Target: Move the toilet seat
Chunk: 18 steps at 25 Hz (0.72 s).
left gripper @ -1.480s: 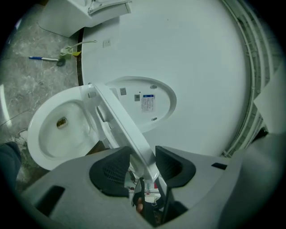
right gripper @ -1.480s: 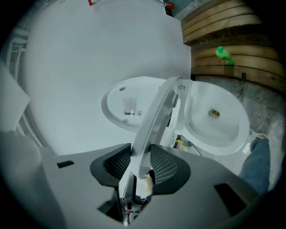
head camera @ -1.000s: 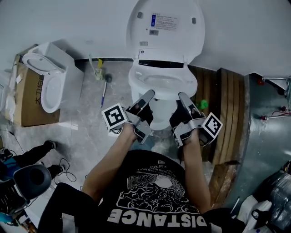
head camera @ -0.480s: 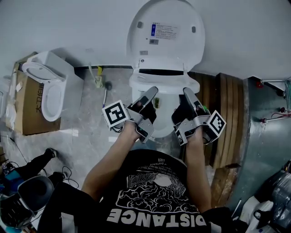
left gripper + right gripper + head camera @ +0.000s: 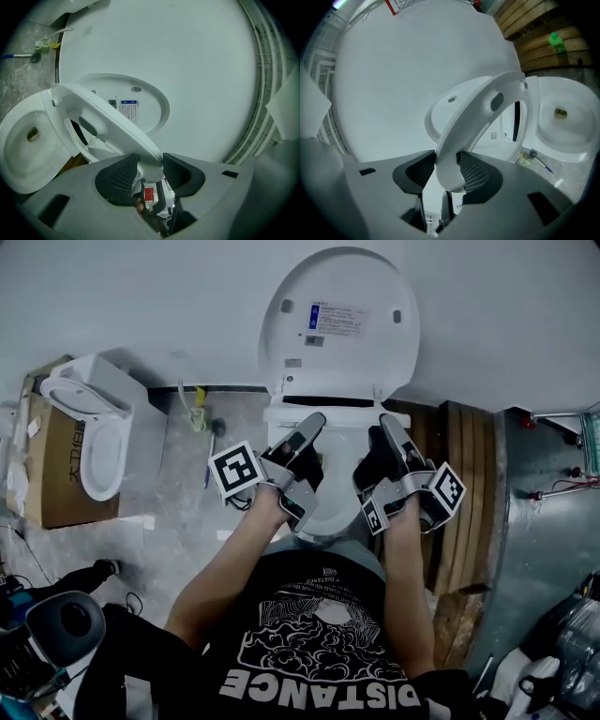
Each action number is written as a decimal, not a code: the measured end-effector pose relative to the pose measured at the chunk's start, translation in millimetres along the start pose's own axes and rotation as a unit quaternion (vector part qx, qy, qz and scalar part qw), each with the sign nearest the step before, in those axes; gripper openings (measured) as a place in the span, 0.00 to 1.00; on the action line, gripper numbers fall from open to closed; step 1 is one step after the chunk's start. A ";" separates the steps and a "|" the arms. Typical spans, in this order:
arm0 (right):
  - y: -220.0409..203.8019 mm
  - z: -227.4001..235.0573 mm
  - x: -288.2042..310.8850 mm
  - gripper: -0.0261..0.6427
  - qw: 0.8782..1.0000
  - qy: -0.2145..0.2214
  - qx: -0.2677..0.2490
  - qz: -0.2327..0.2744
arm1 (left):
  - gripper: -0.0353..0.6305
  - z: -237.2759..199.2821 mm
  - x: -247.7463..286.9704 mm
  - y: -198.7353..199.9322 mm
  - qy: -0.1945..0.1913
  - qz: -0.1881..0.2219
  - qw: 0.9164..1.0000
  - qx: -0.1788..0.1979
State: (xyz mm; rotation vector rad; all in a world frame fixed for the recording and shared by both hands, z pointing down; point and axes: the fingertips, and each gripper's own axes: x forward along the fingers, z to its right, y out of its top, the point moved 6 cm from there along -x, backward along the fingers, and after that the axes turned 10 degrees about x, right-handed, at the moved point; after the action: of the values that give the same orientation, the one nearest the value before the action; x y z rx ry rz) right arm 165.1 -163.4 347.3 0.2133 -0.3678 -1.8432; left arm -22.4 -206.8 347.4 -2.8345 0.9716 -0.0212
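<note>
Toilet seat (image 5: pixel 108 122): tilted, rim pinched in left gripper (image 5: pixel 150 164) and right gripper (image 5: pixel 447 164), the latter's jaws just widening; long axis toward 10 o'clock in left gripper view, probably hinge end.

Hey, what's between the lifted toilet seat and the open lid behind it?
Nothing. The gap between the toilet seat and the lid is bare, just open air. The right gripper view shows it plainly, and the left gripper view agrees.
</note>
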 end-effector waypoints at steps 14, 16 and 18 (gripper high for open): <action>-6.5 -21.4 6.2 0.30 0.997 0.061 -0.015 -0.044 | 0.31 19.5 1.7 7.5 -0.060 0.029 0.998 0.016; -6.7 -24.3 7.8 0.29 0.996 0.069 -0.017 -0.053 | 0.31 21.5 2.8 8.5 -0.069 0.032 0.997 0.018; 0.8 -21.0 16.4 0.29 0.996 0.071 -0.015 -0.058 | 0.31 15.0 10.6 13.1 -0.071 0.036 0.997 0.018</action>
State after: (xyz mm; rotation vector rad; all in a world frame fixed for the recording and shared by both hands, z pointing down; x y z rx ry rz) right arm 167.8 -182.2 328.6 0.3491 -0.2339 -1.9345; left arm -21.2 -221.6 330.3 -2.7231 1.0315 0.1672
